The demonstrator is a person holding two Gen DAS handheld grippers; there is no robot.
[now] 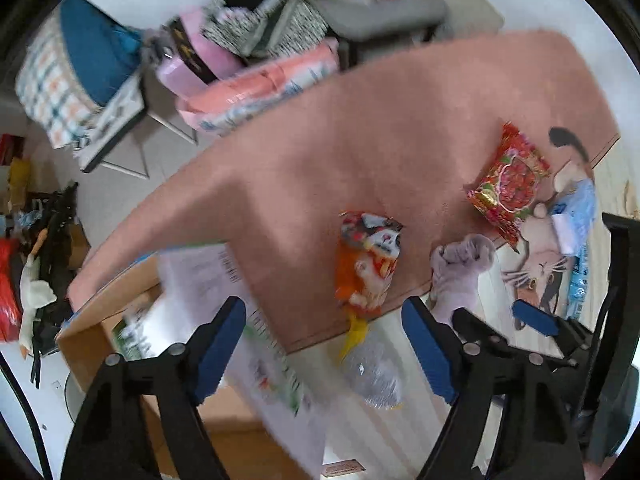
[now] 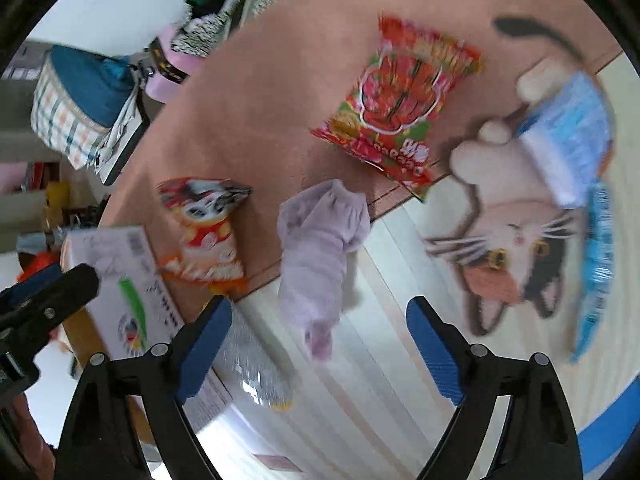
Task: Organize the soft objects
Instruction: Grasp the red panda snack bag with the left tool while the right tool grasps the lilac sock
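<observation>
Soft items lie on a pink mat with a cat picture. A lilac cloth lies crumpled at the mat's edge, also in the left wrist view. An orange snack bag lies to its left, a red snack bag further off, and a blue-white pack at the right. My right gripper is open and empty just above the lilac cloth's near end. My left gripper is open and empty over a cardboard box.
The cardboard box with white printed flaps stands at the left. A clear plastic bag lies near the mat's edge. Behind the mat are a plaid basket, pink packs and a grey low table.
</observation>
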